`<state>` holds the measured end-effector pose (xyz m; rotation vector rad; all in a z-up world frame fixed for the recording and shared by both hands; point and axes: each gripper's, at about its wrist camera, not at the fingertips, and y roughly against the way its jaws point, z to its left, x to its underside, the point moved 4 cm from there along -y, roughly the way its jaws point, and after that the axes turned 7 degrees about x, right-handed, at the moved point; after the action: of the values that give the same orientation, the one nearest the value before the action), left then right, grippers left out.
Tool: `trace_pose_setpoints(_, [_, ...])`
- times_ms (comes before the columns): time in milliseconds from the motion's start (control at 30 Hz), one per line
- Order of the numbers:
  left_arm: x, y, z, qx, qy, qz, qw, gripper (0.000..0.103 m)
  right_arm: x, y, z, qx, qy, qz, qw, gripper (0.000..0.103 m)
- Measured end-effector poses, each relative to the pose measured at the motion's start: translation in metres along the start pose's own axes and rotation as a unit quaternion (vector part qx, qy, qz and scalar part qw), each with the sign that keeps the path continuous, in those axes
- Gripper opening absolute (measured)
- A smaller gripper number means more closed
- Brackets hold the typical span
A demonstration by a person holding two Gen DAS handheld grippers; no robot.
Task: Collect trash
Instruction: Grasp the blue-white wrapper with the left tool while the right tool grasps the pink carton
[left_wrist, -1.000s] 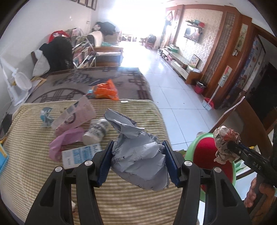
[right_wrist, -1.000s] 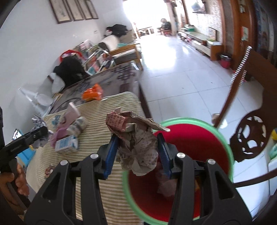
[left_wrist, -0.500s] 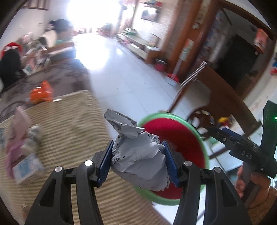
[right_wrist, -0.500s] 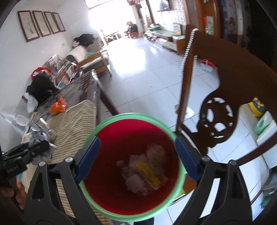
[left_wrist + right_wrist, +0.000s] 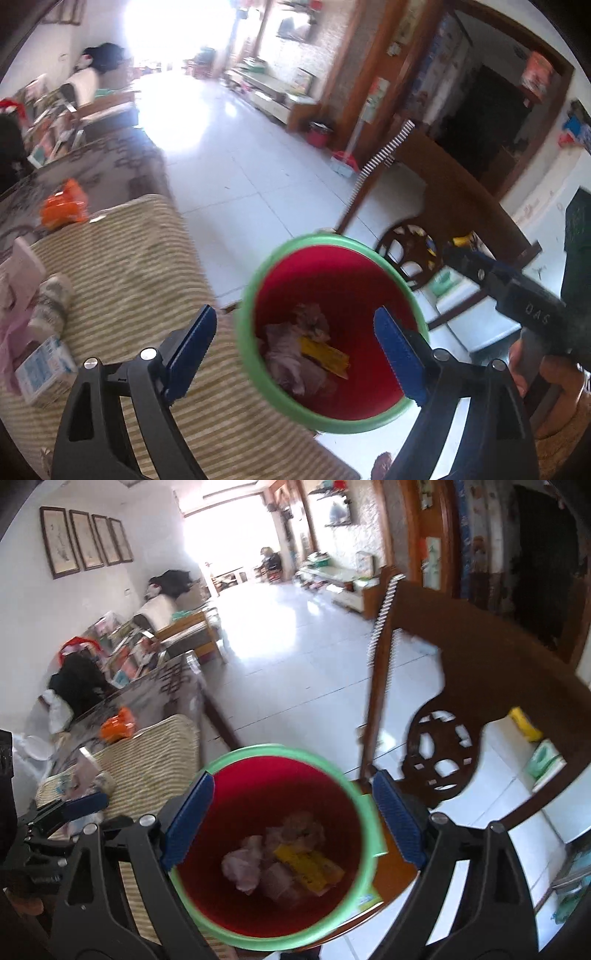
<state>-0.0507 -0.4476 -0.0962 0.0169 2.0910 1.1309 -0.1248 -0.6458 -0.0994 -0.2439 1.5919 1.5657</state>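
A red bin with a green rim (image 5: 325,240) (image 5: 273,751) stands beside the striped table. Crumpled wads (image 5: 295,350) (image 5: 243,864) and a yellow wrapper (image 5: 325,356) (image 5: 310,864) lie at its bottom. My left gripper (image 5: 293,317) hangs over the bin's left rim, its jaws opening with nothing between them. My right gripper (image 5: 292,779) is open above the bin's mouth, empty; the left wrist view shows it from the side, far right (image 5: 517,291), held by a hand (image 5: 546,373).
On the striped tablecloth (image 5: 129,258) lie an orange wrapper (image 5: 62,206) (image 5: 118,727), a white carton (image 5: 40,365), a striped cup (image 5: 51,299) and pink scraps (image 5: 18,273). A carved wooden chair (image 5: 461,192) (image 5: 480,672) stands close behind the bin. White tiled floor lies beyond.
The left gripper swung from the table to over the bin and let go of the grey crumpled paper. The right gripper dropped its brown wad earlier and stays open over the bin.
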Motion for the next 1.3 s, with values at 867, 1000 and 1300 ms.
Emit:
trace_pose_setpoints(867, [0.098, 0.172, 0.291, -0.150, 0.177, -0.075, 0.9698, 0.081, 0.070, -0.042, 0.312, -0.112, 0.143, 0.096, 0.979, 0.086])
trace_pose_setpoints(1000, [0.111, 0.193, 0.328, -0.165, 0.187, -0.074, 0.9655, 0.080, 0.062, -0.060, 0.370, -0.146, 0.123, 0.100, 0.976, 0.086])
trace_pose_setpoints(1300, [0.127, 0.244, 0.382, -0.195, 0.200, -0.097, 0.9553, 0.080, 0.072, -0.145, 0.486, -0.161, 0.087, 0.182, 0.966, 0.086])
